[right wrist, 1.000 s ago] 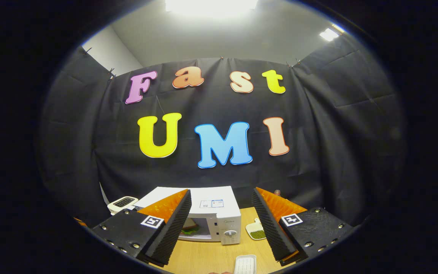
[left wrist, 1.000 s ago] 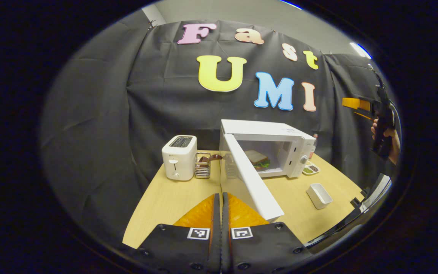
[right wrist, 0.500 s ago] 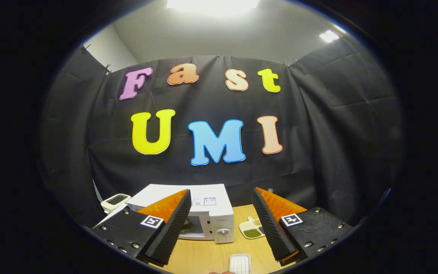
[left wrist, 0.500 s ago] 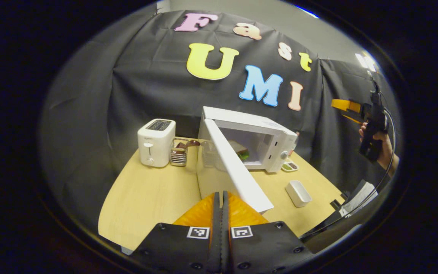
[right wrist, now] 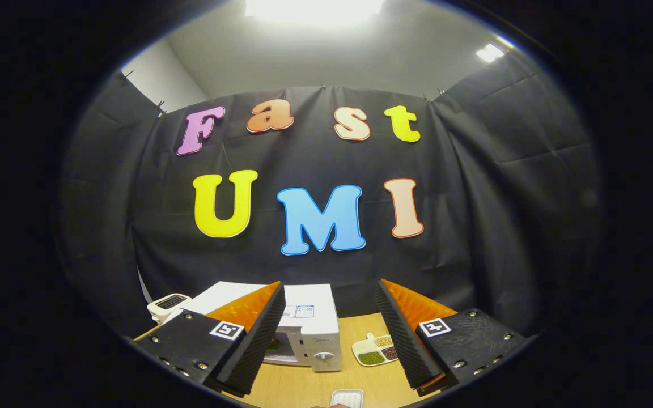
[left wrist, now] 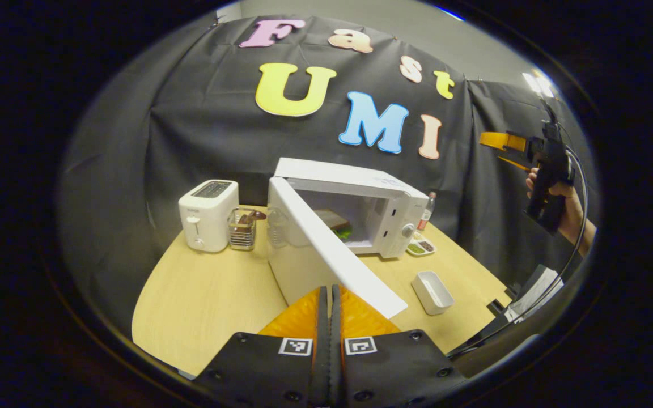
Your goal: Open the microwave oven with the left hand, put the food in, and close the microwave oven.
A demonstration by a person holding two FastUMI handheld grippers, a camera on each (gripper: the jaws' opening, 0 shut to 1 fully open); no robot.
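1. The left gripper [left wrist: 329, 294] has its fingers pressed together with nothing between them; it sits low, just behind the outer face of the microwave door [left wrist: 326, 249], near the door's free edge. Whether it touches the door I cannot tell
2. The right gripper [right wrist: 329, 328] is spread wide and holds nothing; in the left gripper view it is held high in a hand [left wrist: 559, 198], well apart from the microwave [left wrist: 355, 209]
3. The food, a sandwich [left wrist: 340, 229], already lies inside the oven, so closing the door looks like the step left
4. Risk: the door swings at an angle, so a push placed close to the hinge would likely slide along the smooth panel rather than turn it
5. Risk: a hard shove might shift the whole microwave on the table [left wrist: 207, 294] toward the toaster [left wrist: 207, 221] and the wire rack [left wrist: 241, 229], which stand just beside its left side
6. Risk: a slammed door may bounce back off the latch and stay ajar
7. Room: the table in front of the oven is open where the door sweeps; the small white tray [left wrist: 431, 283] lies near the door's free corner but right of the door, seemingly outside its path
8. The sectioned dish [right wrist: 374, 351] sits beside the control panel, away from the door
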